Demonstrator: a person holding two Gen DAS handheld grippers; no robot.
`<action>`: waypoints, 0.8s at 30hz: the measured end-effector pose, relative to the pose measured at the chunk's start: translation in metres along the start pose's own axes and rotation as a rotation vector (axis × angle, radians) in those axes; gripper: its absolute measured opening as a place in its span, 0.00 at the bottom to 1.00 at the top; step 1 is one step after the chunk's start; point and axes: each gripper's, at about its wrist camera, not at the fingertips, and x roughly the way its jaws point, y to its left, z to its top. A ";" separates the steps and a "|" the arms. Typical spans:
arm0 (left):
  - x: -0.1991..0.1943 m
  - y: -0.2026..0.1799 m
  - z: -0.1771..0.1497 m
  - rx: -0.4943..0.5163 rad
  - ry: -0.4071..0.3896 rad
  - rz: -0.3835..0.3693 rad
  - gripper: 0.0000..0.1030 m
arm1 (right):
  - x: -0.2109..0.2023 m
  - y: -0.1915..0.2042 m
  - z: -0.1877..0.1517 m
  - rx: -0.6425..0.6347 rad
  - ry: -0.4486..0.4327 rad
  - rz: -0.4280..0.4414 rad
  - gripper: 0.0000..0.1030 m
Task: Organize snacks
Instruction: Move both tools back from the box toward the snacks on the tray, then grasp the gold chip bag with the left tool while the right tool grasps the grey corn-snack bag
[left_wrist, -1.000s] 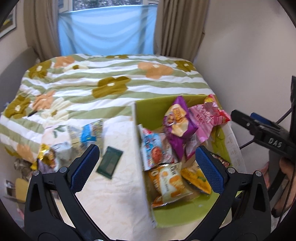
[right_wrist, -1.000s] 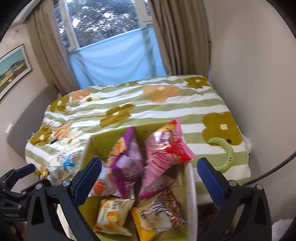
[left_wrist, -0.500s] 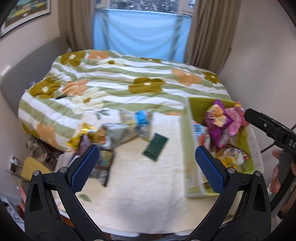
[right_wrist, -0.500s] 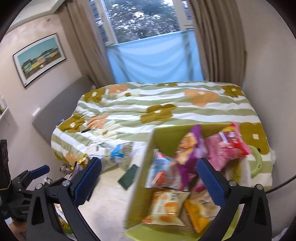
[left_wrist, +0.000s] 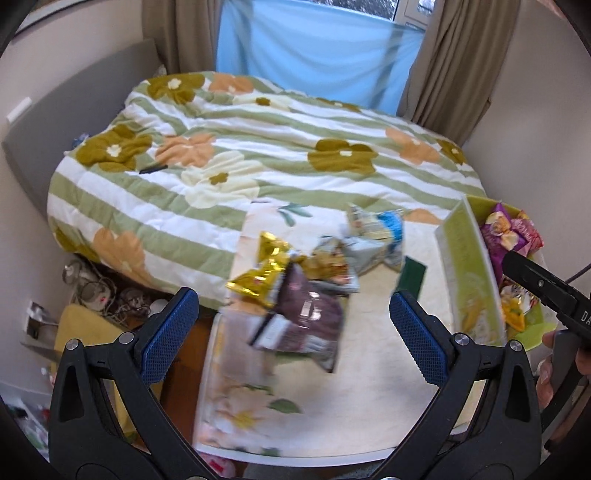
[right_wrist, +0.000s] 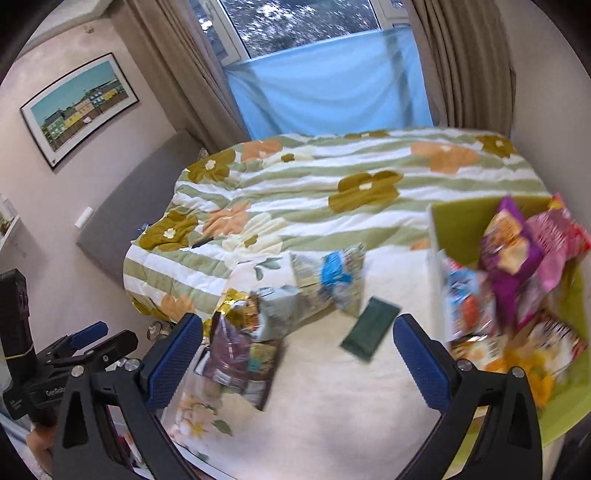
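Both sets of fingers spread wide, holding nothing: left gripper (left_wrist: 293, 332), right gripper (right_wrist: 297, 356). Loose snack packets (left_wrist: 295, 291) lie on the worktop (left_wrist: 369, 387) beyond the left fingers; dark green packet (right_wrist: 370, 334) between the right fingers' tips. Green box (right_wrist: 461, 221) of snacks sits far right.

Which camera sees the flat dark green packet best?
The right wrist view: the dark green packet lies whole and unblocked on the cream table top. In the left wrist view the packet is partly hidden behind a fingertip.
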 end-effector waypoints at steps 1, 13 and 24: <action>0.005 0.007 0.002 0.008 0.008 -0.003 0.99 | 0.006 0.005 -0.001 0.013 0.002 -0.005 1.00; 0.122 0.070 0.036 0.090 0.174 -0.072 0.99 | 0.077 0.034 -0.010 0.146 0.069 -0.064 1.00; 0.194 0.053 0.029 0.131 0.263 -0.091 0.99 | 0.140 0.024 -0.010 0.206 0.163 -0.049 1.00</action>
